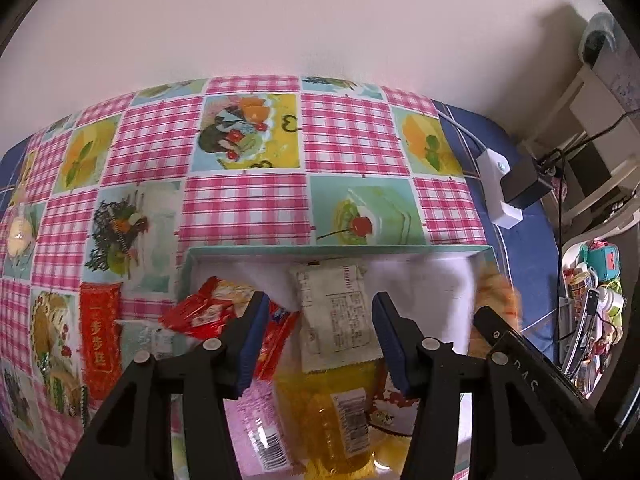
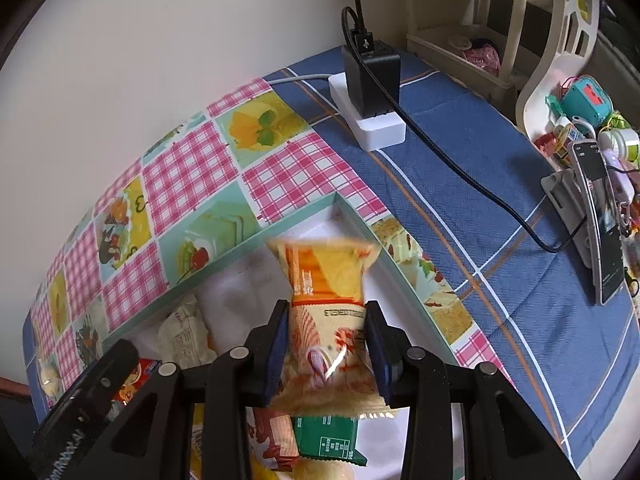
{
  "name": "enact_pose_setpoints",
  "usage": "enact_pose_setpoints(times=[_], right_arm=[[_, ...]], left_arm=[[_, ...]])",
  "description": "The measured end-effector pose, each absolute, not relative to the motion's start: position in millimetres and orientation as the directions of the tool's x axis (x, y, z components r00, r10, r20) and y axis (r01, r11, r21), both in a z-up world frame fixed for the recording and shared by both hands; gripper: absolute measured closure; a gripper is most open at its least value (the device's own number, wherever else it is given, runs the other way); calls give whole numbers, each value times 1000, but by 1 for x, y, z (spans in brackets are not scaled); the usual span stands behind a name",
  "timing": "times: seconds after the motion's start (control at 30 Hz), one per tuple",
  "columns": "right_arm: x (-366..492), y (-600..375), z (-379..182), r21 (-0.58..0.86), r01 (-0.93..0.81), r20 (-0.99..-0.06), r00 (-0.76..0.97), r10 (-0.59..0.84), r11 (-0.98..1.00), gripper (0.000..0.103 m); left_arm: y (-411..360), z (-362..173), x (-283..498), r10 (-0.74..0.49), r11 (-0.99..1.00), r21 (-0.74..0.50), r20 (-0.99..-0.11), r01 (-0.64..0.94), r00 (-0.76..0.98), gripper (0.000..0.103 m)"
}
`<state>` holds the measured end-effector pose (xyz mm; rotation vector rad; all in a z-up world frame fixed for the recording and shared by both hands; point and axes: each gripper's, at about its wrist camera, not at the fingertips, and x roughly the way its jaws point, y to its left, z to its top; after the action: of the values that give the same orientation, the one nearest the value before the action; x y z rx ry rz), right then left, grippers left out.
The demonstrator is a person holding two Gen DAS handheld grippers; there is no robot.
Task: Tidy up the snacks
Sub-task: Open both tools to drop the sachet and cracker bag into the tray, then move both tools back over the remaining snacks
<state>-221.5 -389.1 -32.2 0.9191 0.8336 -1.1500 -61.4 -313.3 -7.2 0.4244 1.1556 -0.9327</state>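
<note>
Right gripper (image 2: 326,344) clamped an orange packet (image 2: 328,300) over the box (image 2: 248,250); left gripper (image 1: 316,340) fingers stood apart, empty.

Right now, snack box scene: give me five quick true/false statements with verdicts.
1. The right claw is shut on an orange-yellow snack packet. True.
2. The left claw grips the white packet. False: its pads stand apart, touching nothing; the packet lies in the box below.
3. The box has a teal rim. True.
4. A black charger is plugged into a white power strip. True.
5. The red packet lies outside the box on the blue cloth. False: it lies in the box's left corner.
</note>
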Motion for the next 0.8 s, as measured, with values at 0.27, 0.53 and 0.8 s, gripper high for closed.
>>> enact_pose_setpoints(times=[0.27, 0.53, 0.8], right_arm=[[-217, -374, -21, 129, 977, -899, 188, -395, 172, 24], [-210, -351, -10, 105, 969, -888, 193, -417, 225, 10], [-210, -328, 4, 107, 959, -867, 219, -448, 262, 0]], left_arm=[[-280, 1, -39, -362, 659, -93, -909, 746, 206, 22], [-242, 6, -20, -314, 708, -18, -903, 706, 292, 16], [-195, 13, 0, -293, 750, 25, -884, 661, 365, 14]])
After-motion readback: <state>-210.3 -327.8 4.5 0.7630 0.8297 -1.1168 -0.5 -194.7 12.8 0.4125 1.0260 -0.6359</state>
